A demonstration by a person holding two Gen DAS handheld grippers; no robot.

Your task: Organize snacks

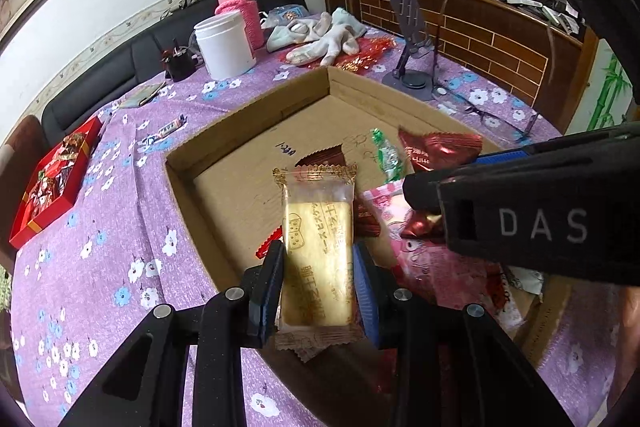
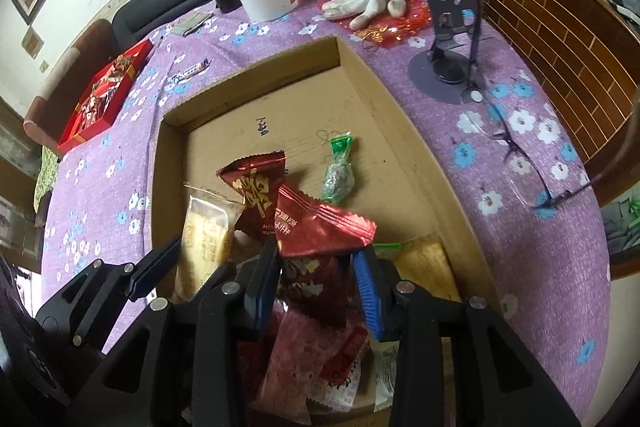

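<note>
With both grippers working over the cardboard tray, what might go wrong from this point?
1. The left gripper clamps the clear-wrapped yellow biscuit packet; squeezing could crack the biscuit.
2. The right gripper straddles a dark red foil packet in a heap of overlapping wrappers; lifting may drag the red triangular foil packet along.
3. The two grippers work side by side over the shallow cardboard tray and could collide.

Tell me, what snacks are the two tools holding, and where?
The left tool pinches the yellow biscuit packet by its long sides, near its lower end. The right tool has a dark red packet between its pads; grip unclear.
</note>
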